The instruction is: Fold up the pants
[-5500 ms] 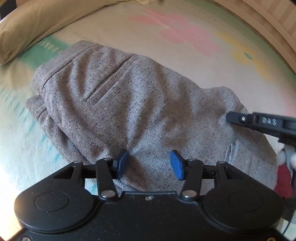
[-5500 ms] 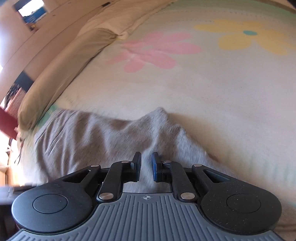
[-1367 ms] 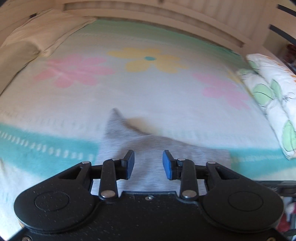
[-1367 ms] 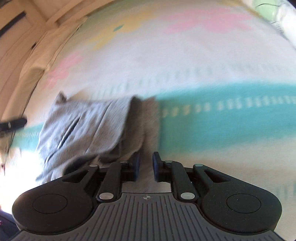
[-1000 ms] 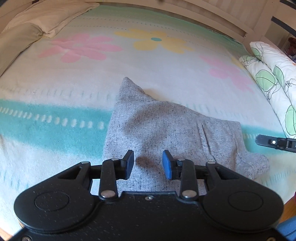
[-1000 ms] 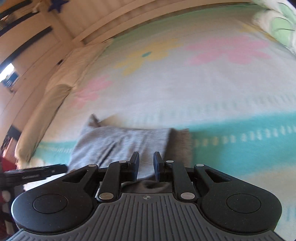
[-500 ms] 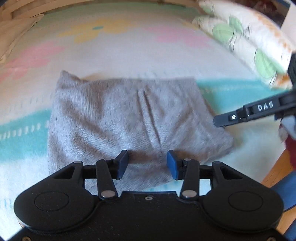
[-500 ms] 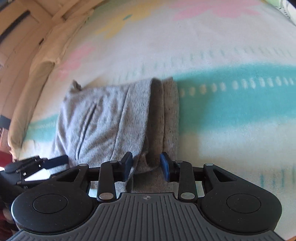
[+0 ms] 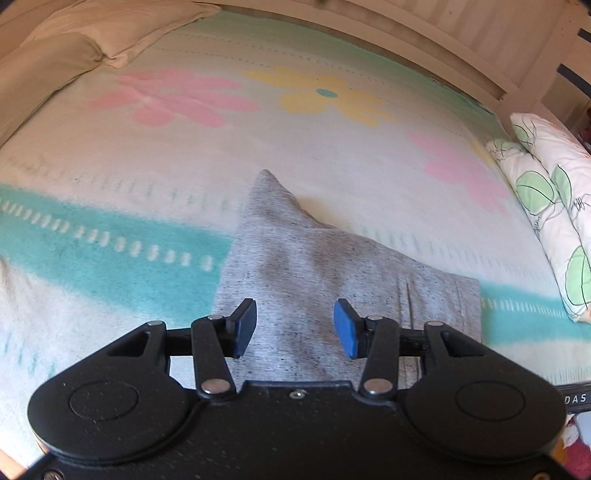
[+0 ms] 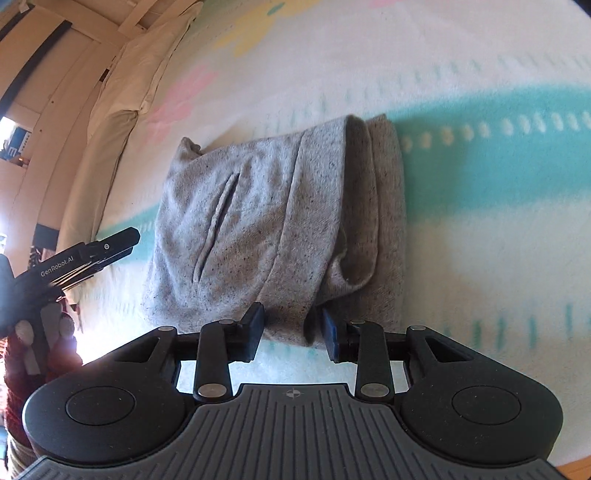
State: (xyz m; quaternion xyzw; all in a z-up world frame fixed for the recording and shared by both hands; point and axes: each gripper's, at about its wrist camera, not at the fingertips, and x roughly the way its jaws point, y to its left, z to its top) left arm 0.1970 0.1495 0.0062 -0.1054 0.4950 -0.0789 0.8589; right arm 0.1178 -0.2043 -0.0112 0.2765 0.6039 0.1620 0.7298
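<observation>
The grey speckled pants [image 9: 321,273] lie folded in a compact stack on the flowered bedspread [image 9: 184,155]. In the right wrist view the pants [image 10: 266,221] show a pocket slit on top and several layers at the right edge. My left gripper [image 9: 294,329] is open and empty, just above the near edge of the stack. My right gripper [image 10: 291,332] is open and empty at the stack's near edge, its pads apart from the cloth. The left gripper also shows in the right wrist view [image 10: 88,254] at the far left.
Beige pillows [image 9: 55,48] lie along the bed's left side, and a white pillow with green leaves [image 9: 546,206] lies at the right. A wooden bed frame [image 9: 424,33] runs along the far side. The bedspread has a teal stripe [image 10: 498,155] beside the pants.
Both grippers have opened wider and drawn back from the folded pants. The left wrist view has swung back to the left. The pants stay put on the bed.
</observation>
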